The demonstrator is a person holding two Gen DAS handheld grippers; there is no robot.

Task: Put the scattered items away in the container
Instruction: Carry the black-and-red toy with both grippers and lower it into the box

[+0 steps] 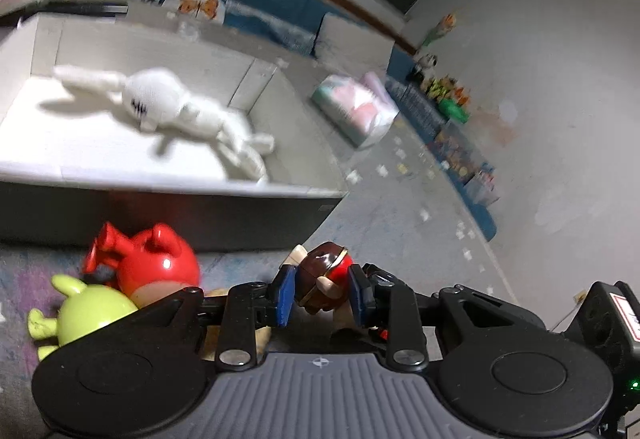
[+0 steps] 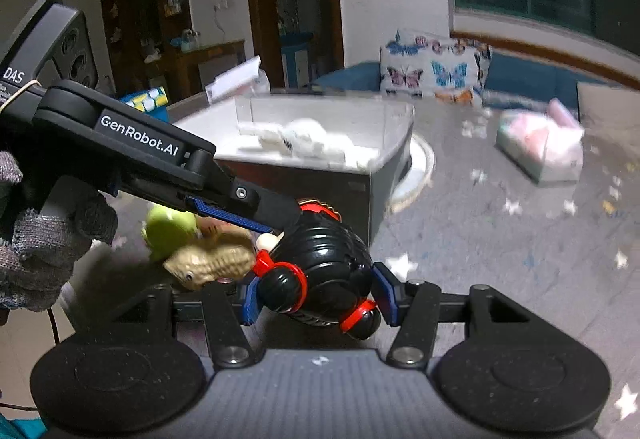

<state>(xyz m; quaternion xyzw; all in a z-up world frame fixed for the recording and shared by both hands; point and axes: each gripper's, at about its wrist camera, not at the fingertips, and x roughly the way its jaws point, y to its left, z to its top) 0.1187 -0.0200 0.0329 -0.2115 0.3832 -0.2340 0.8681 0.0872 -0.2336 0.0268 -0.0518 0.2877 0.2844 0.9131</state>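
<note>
In the left wrist view my left gripper [image 1: 322, 291] is shut on a small round brown-and-red toy figure [image 1: 324, 275], its blue pads pressing both sides. A red toy [image 1: 160, 267] and a green toy [image 1: 92, 311] lie on the floor to its left, in front of the container [image 1: 160, 183]. A white plush rabbit [image 1: 168, 107] lies inside that container. In the right wrist view my right gripper [image 2: 318, 295] is shut on a black ribbed toy with red rings [image 2: 324, 263]. One of the left gripper's fingers [image 2: 260, 199] reaches in just above it. A tan peanut toy [image 2: 212, 263] lies beside the green toy [image 2: 168, 227].
A gloved hand [image 2: 40, 239] holds the left gripper. A butterfly-print cushion [image 2: 432, 69] and blue cushions line the back. A pastel package [image 2: 540, 147] lies on the floor to the right of the container [image 2: 320, 175]. Small toys [image 1: 444, 87] stand along the wall.
</note>
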